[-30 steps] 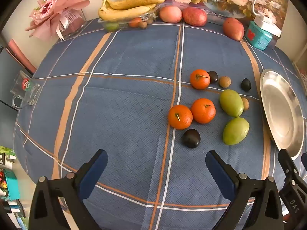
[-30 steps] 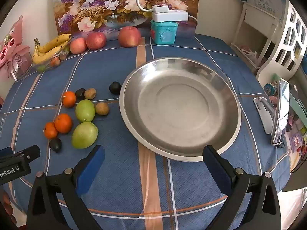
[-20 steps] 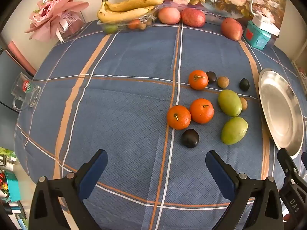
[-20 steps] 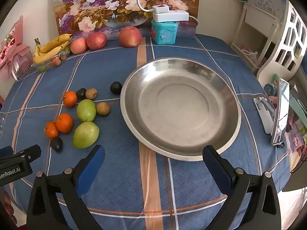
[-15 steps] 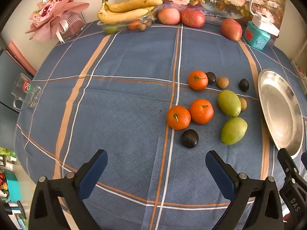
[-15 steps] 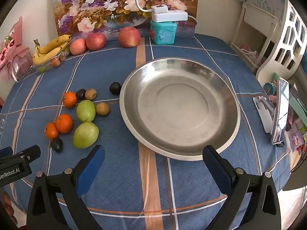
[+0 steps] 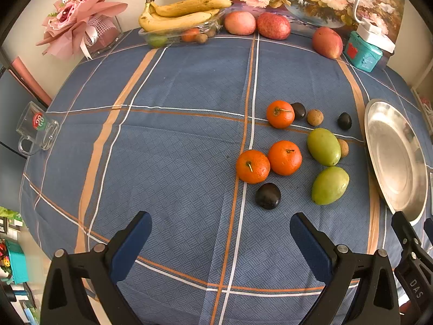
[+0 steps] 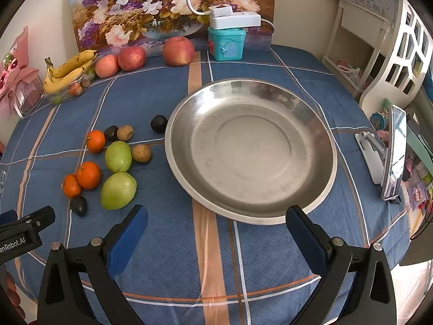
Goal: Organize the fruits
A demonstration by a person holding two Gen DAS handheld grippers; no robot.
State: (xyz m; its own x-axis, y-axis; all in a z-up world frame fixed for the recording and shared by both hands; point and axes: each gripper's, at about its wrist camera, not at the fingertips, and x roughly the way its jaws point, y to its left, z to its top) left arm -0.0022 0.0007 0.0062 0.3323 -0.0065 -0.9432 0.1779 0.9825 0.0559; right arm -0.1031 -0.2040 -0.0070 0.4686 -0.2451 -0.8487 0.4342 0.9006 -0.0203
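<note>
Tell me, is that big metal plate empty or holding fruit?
Empty: the steel plate shows only bare metal, while the fruits all lie on the tablecloth beside it.

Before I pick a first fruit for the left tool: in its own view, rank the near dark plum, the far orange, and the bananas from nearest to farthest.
From the left tool:
1. Dark plum, just ahead, slightly right.
2. Far orange, mid-table, right of centre.
3. Bananas, at the table's far edge by the wall.
</note>
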